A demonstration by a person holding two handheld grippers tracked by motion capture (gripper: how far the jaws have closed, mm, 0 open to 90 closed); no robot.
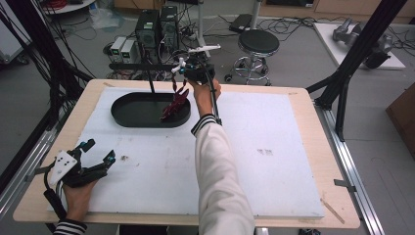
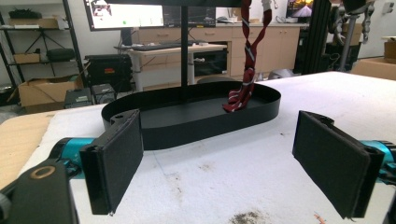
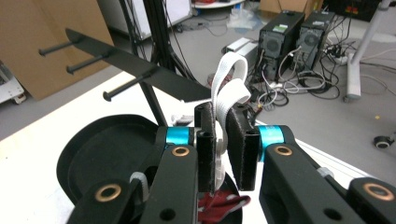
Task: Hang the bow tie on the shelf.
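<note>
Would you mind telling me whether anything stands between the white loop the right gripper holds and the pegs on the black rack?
Nothing visible does: the right gripper holds the white loop up beside the rack's pegs, with open air between.

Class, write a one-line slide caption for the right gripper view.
Right gripper shut on a white strap loop, lifting a red tie above the black oval tray.

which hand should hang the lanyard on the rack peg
Right. Its tool already grips the lanyard's white strap beside the rack pegs. The left tool rests open at the near table edge, far from the tray.
</note>
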